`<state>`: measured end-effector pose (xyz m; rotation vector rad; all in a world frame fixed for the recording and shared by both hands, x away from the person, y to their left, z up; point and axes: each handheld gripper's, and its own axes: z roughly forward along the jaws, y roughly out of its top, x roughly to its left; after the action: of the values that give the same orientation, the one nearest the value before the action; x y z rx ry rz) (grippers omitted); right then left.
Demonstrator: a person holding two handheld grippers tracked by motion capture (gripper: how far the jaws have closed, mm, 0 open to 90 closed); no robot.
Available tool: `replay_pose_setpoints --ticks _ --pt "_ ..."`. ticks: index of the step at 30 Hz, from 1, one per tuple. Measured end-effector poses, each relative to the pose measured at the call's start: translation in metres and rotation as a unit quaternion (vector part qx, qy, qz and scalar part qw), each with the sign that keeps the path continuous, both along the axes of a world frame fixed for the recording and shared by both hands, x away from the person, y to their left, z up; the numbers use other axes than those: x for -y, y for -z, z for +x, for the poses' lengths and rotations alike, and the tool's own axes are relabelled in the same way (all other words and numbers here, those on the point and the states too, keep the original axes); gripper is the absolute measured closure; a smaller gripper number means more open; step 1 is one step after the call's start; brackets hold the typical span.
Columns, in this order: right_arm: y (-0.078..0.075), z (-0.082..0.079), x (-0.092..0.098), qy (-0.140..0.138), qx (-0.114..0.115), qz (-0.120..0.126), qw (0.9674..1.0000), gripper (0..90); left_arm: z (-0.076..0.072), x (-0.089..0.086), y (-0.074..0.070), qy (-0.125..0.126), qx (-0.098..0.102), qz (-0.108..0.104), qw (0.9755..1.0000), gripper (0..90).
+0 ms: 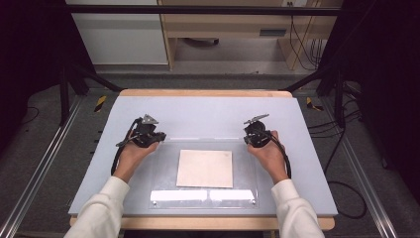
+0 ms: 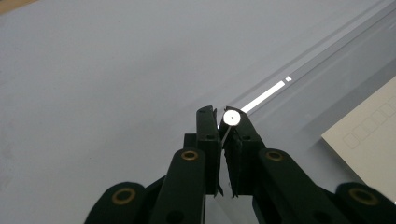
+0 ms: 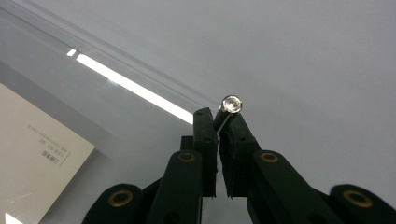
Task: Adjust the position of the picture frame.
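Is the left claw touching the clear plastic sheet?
Touching. In the left gripper view, the left claw is shut on the corner of the clear plastic sheet, its edge pinched between the jaws beside a shiny round stud.

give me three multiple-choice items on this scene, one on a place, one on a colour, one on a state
1. Where does the cream sheet lie?
A. under the clear plate
B. on the floor
C. on the table's far edge

2. What colour is the mat covering the table?
A. red
B. pale grey-blue
C. green

3. How does the left gripper stand?
A. wide open over the sheet
B. lying loose on the mat
C. shut on the clear plate's far corner

Answers: 1 A, the sheet sits within the plate's outline. 2 B, the mat looks pale grey-blue throughout. 3 C, its jaws pinch the thin edge beside a round stud; the right gripper does likewise.
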<state>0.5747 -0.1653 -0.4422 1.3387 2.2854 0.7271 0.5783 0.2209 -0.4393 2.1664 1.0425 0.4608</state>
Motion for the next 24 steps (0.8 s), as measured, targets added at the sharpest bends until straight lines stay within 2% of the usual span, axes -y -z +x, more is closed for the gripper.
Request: replay_pose_setpoints --ticks 2,6,24 --pt "0.001 0.0 0.0 0.003 -0.002 0.004 1.0 85.6 0.001 0.001 0.003 -0.005 0.002 -0.01 0.9999 83.8" --pt "0.004 0.0 0.002 0.006 0.0 0.006 1.0 85.6 0.002 0.003 0.005 -0.009 0.004 -0.013 0.9999 83.7" --pt "0.011 0.0 0.005 0.012 0.002 0.014 0.9998 85.3 0.004 0.006 0.013 -0.019 0.009 -0.013 0.9997 83.8"
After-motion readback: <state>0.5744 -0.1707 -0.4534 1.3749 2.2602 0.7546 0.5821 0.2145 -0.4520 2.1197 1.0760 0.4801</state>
